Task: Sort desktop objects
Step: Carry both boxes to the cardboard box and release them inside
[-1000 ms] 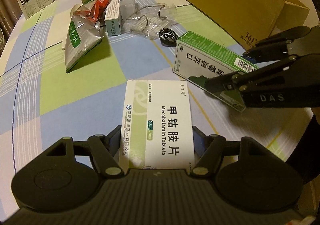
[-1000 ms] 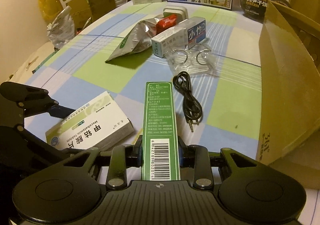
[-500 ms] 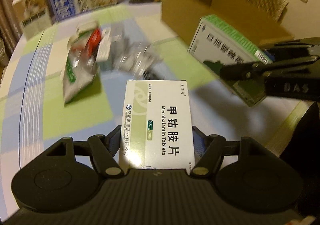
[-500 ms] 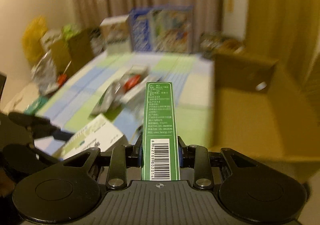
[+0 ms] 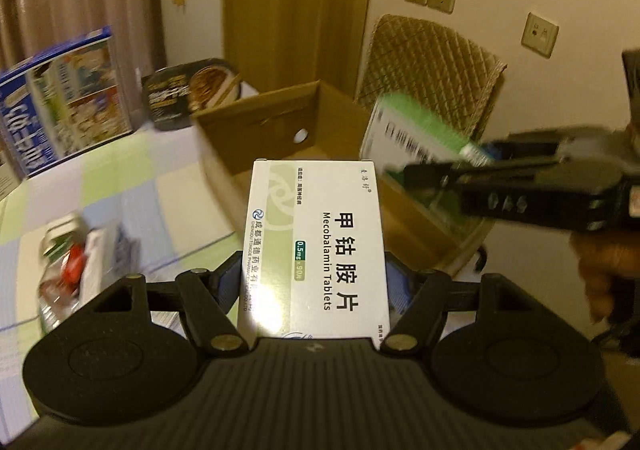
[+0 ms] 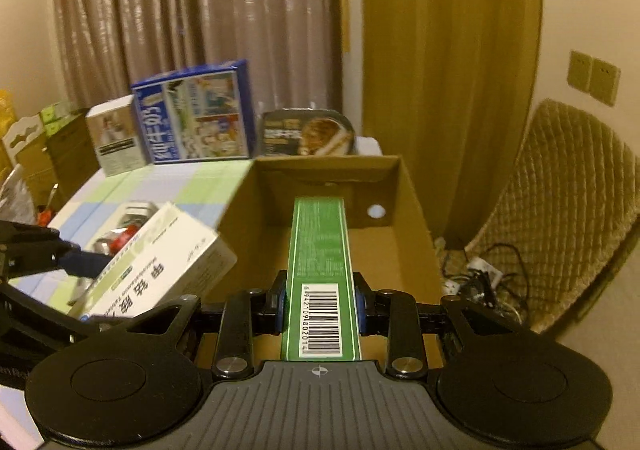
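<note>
- The left tongs [image 5: 314, 278] are clamped on the long sides of a white tablet box [image 5: 316, 250], held in the air with its far end over the near rim of an open cardboard box [image 5: 280, 118].
- The right tongs [image 6: 320, 302] pinch a narrow green box [image 6: 320, 250] by its sides, barcode end nearest the camera; it reaches out over the inside of the cardboard box [image 6: 404, 210].
- In the left wrist view the green box [image 5: 416, 134] and the right tongs [image 5: 460, 174] are smeared by motion blur, so the print on the box cannot be read there; the right wrist view shows it sharp.
- A hand [image 5: 608, 270] shows only as a dark blur at the right edge of the left view.
- From the right wrist view the white tablet box [image 6: 160, 262] is seen tilted, at the cardboard box's left wall, with one blue pad of the left tongs [image 6: 86, 264] against its end; its lower part is cut off by the right tongs' own body.
- The floor of the cardboard box is largely hidden behind the held boxes in both views.
- On the checked table [image 5: 120, 194] a small heap of packets [image 5: 76, 262] is too blurred to sort out.
- Only the right view shows a tangle of cables [image 6: 480, 282] on the floor by a quilted chair [image 6: 568, 210].
- A blue carton [image 6: 196, 118] and a dark food tray [image 6: 308, 134] stand at the table's far edge.
</note>
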Demonstrator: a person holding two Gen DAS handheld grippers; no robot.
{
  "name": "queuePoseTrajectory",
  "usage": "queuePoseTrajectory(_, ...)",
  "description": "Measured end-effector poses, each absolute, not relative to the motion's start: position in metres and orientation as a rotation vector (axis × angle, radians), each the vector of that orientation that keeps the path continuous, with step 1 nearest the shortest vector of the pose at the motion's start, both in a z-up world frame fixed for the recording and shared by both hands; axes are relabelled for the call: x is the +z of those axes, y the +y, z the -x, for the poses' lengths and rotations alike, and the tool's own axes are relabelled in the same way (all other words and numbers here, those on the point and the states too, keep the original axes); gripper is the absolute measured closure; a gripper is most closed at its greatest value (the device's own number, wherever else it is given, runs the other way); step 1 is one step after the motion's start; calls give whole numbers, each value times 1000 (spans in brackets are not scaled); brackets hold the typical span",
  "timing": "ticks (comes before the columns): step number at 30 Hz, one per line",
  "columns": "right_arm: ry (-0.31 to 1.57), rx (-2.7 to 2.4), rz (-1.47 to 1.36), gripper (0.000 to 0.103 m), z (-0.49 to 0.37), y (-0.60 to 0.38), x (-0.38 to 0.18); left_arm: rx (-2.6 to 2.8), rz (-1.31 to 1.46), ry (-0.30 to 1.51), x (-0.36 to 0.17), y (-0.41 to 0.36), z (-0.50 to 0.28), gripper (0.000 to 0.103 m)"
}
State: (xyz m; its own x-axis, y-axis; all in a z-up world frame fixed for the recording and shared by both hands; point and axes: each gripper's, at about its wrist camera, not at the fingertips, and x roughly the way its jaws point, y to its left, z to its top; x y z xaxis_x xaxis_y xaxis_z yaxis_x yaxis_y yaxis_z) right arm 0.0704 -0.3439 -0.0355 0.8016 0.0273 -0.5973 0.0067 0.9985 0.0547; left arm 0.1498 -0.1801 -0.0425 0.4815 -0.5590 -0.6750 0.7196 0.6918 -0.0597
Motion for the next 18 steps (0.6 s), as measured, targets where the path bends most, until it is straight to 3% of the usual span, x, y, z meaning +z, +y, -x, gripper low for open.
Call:
queuePoseTrajectory(10, 677, -17, -119, 75, -83, -379, -60, -800, -230, 783, -67, -238, -183, 36)
queuePoseTrajectory(18, 675, -1, -118, 75, -101, -372, -67, -774, -219, 778, -69, -223, -185, 35)
